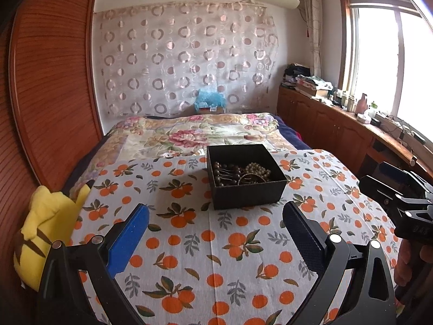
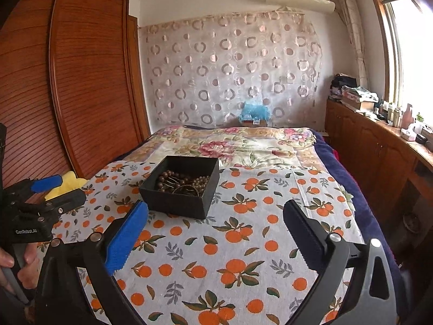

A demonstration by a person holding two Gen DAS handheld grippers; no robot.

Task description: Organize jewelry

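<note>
A black open box (image 1: 250, 195) stands on an orange-print cloth (image 1: 205, 249) on the bed. It holds dark brown beads (image 1: 226, 173), a pale pearl string (image 1: 258, 170) and a thin bangle. My left gripper (image 1: 216, 211) is open and empty, just short of the box's near wall. In the right wrist view the box (image 2: 176, 203) sits ahead to the left, with beads (image 2: 173, 182) inside. My right gripper (image 2: 215, 208) is open and empty, its blue pad beside the box's near corner. The left gripper also shows in the right wrist view (image 2: 58, 187), open.
A yellow plush toy (image 1: 46, 233) lies at the cloth's left edge. A wooden wardrobe (image 1: 51, 81) stands on the left. A floral quilt (image 1: 194, 132) covers the bed beyond the box. A wooden counter (image 1: 351, 124) with clutter runs under the window on the right.
</note>
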